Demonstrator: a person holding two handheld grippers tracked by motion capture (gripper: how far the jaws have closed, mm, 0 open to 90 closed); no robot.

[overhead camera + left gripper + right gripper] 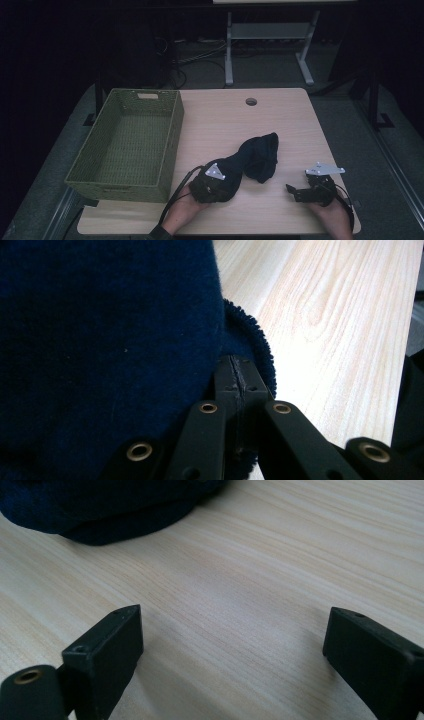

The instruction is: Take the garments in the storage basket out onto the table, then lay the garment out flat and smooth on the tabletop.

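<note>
Dark blue cloth point(252, 162), thick and fleecy, lies bunched on the desk point(280, 125) near its front edge, between the two hands. Long axis runs on a slant: near end low and left at the left tongs point(220, 181), far end up and right toward the desk's middle, ending in a small peak. A fold bulges at the right side of the heap.

Left tongs: together, clamped on the near-left end of the cloth. In the left gripper view the jaws meet with a fuzzy hem point(255, 345) pinched between the tips, the bulk of the cloth point(105, 350) draped over and to the left of them. Grip looks to be on an edge, not on the mass.

Right tongs point(300, 192): apart, nothing between them, resting low at the desk's front right. In the right gripper view the jaws frame bare wood; the cloth point(100, 510) sits ahead and to the left, apart from them. So the free end lies up-left of the right tongs.

Green woven basket point(127, 145), nothing in it, stands at the desk's left edge, just left of the left hand point(182, 210). Left hand is the nearer one to it; judged, a carry to the basket goes leftward from the clamped end, with the rest of the cloth trailing.
</note>
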